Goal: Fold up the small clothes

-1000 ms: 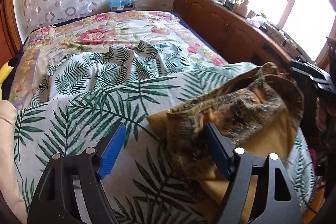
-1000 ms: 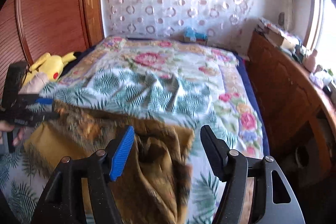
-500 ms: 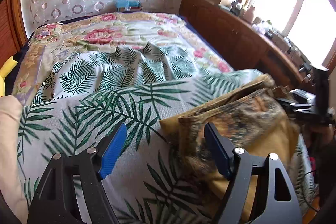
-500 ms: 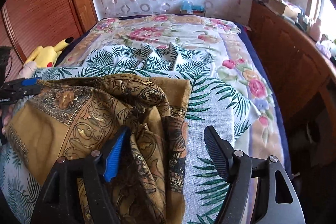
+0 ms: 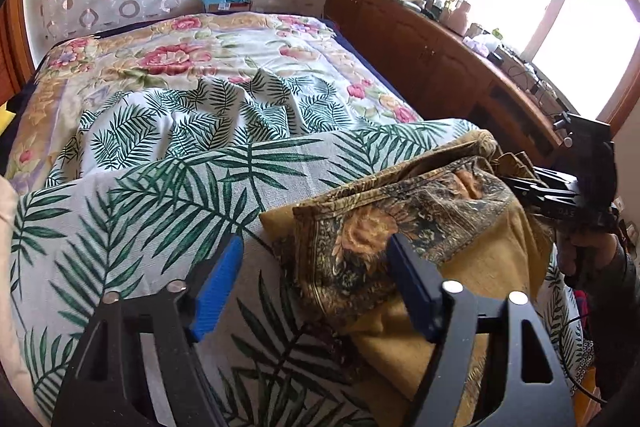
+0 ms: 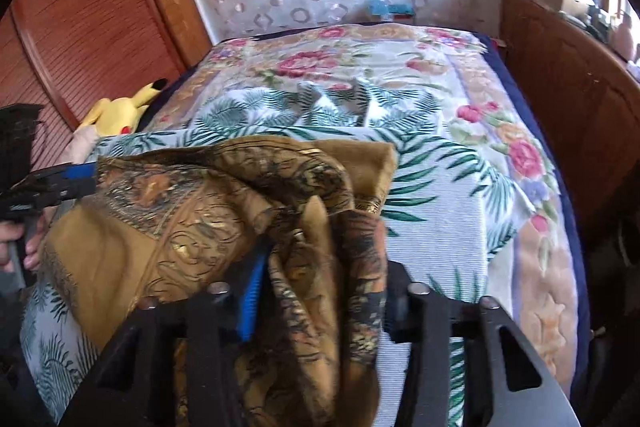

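Lying crumpled on palm-print bed cover (image 5: 168, 211): soft mustard paisley garment (image 6: 192, 227), right claw (image 6: 320, 291) just closed pinching its bunched folds; left claw (image 5: 316, 287) spread, narrowing, straddling its 9 o'clock edge

The garment (image 6: 224, 227) was a mustard-brown piece with a darker ornate gold-and-black print and a plain ochre inner side. It lay crumpled on the palm-leaf sheet near the bed's near edge, bunched into thick folds with one corner turned up. One gathered fold rose toward the right wrist camera; what kind of garment it was could not be told.
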Tool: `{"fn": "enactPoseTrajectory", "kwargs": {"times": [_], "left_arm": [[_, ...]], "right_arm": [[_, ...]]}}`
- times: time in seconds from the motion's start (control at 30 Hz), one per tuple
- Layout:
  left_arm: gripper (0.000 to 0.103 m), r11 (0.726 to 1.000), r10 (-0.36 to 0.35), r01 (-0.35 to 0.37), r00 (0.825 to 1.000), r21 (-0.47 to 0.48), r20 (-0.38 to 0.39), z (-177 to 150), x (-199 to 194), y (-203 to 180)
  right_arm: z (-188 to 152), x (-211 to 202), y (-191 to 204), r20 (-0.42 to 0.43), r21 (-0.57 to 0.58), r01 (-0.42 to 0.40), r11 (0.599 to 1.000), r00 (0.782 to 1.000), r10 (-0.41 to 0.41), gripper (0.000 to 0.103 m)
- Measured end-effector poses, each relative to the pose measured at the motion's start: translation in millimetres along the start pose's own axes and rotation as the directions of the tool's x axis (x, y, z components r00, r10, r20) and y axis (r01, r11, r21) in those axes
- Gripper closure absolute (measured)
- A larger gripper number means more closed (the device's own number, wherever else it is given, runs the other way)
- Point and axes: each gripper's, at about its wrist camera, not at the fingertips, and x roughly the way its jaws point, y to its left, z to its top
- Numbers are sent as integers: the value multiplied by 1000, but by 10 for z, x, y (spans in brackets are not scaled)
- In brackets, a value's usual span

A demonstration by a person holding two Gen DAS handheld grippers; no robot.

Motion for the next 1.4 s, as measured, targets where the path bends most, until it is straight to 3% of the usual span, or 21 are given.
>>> {"fn": "enactPoseTrajectory", "kwargs": {"times": [0.07, 0.23, 0.43, 0.7, 0.83, 1.1, 1.4], "left_arm": [[41, 1000, -2, 2, 1000, 2, -10, 6, 42, 1], [52, 1000, -22, 22, 1000, -2, -16, -10, 109, 6], [93, 995, -95, 95, 995, -26, -17, -10, 90, 45], [96, 993, -121, 121, 987, 7, 110, -47, -524, -60], [96, 995, -98, 97, 976, 19, 193, -114, -949, -51], [96, 1000, 2, -2, 946, 1, 324, -308, -1717, 169], [96, 986, 151, -112, 907, -121, 394, -737, -2310, 689]], "right_arm": [[-6, 2, -24, -1, 5, -19, 1000, 1000, 19, 67], [-15, 8, -65, 7, 8, -38, 999, 999, 38, 79], [-9, -100, 35, 42, -19, -13, 1000, 999, 14, 87], [44, -475, 345, 179, -77, 12, 997, 984, 2, 89], [119, -655, 557, 243, -123, 0, 992, 970, 30, 89], [297, -688, 1080, 300, -248, -43, 968, 947, 119, 90], [736, -223, 1527, 256, -391, -125, 912, 937, 238, 89]]}}
